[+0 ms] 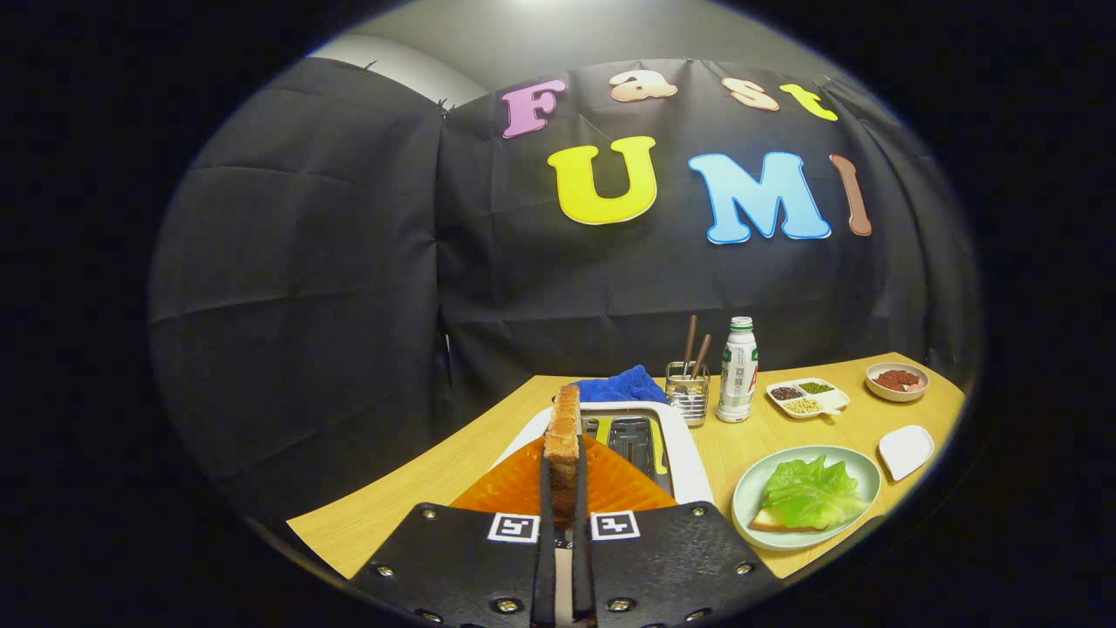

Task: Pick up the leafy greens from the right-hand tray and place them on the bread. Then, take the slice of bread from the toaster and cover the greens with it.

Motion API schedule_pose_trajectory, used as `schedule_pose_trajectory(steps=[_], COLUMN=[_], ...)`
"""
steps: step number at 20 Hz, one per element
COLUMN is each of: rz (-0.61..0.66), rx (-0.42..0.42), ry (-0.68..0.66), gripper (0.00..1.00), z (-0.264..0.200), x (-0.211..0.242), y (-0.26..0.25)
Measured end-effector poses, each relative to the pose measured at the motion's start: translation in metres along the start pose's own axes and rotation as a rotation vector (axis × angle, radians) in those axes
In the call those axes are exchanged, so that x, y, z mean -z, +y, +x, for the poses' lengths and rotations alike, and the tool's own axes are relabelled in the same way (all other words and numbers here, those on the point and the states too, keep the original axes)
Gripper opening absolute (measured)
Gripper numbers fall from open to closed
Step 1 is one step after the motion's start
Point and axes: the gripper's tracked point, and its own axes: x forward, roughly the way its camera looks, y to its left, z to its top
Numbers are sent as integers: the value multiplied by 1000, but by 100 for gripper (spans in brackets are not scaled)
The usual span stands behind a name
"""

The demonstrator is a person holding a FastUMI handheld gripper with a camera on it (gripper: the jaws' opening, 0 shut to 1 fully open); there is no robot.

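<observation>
My gripper (563, 488) is shut on a toasted slice of bread (563, 436), held upright on edge between the two fingers, above the table. Behind and below it lies the white toaster (684, 462) with its open slots. To the right, a pale green plate (750, 497) carries another bread slice (776, 522) with the leafy greens (811, 493) lying on top of it. The plate sits right of the fingers, apart from them.
An orange tray (514, 484) lies under the held bread. Behind the toaster are a blue cloth (623, 384), a wire holder with sticks (687, 392) and a white bottle (738, 371). A divided dish (806, 398), a bowl (896, 381) and a small white dish (905, 449) sit at the right.
</observation>
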Motion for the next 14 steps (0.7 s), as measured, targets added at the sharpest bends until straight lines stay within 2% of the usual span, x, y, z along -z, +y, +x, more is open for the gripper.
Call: schedule_pose_trajectory(steps=[9, 14], rz=[15, 35], rx=[0, -20], ry=[0, -41], gripper=[7, 7], z=[0, -8], x=[-12, -40], y=[1, 0])
